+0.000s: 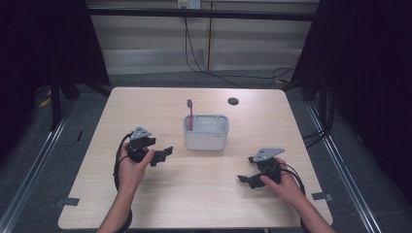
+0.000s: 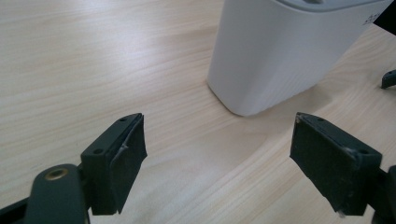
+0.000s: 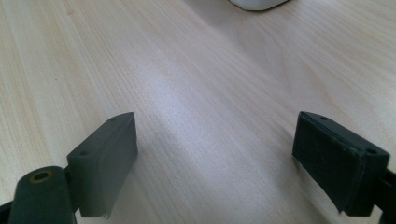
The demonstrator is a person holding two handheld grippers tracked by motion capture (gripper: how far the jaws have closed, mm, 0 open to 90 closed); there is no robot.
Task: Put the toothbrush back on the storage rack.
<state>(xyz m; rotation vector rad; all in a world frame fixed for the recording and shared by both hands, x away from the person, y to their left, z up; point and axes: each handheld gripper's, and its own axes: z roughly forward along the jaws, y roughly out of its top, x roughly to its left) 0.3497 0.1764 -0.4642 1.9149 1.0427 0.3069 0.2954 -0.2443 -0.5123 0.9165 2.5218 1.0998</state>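
Toothbrush upright in holder

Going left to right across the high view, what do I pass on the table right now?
Left gripper, held open → pink toothbrush, standing in the left end of the white holder → white holder → table's dark round hole → right gripper, held open.
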